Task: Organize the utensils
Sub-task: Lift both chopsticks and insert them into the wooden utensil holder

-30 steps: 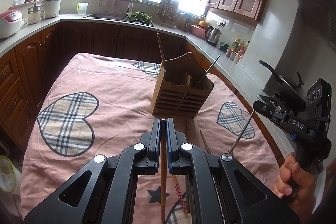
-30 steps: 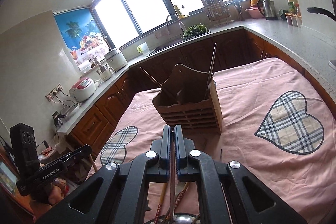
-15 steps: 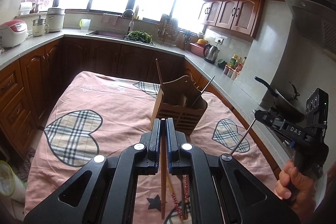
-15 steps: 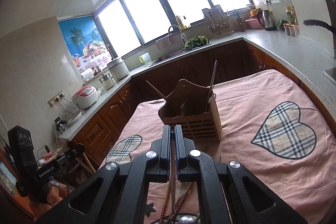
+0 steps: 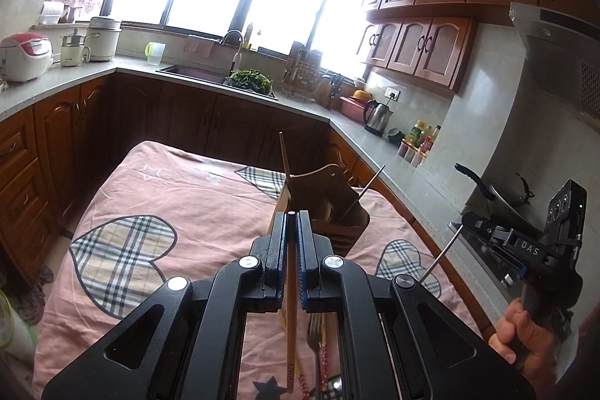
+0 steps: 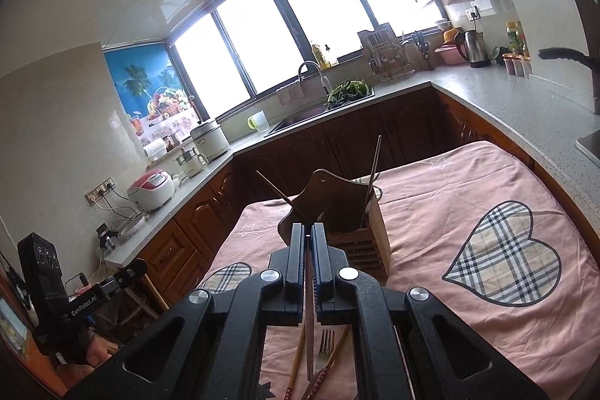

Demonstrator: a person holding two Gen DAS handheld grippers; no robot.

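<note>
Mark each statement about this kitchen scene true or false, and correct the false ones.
1. The left tool is shut on a wooden chopstick. True.
2. The right tool is open and holds nothing. False: it is shut on a thin metal chopstick.
3. The wooden utensil holder stands on the pink cloth. True.
4. The utensil holder is empty. False: a brown chopstick and other sticks already lean in it.
5. A fork lies on the cloth below the right tool. True.
6. The kettle stands on the pink cloth. False: it stands on the counter by the wall.
</note>
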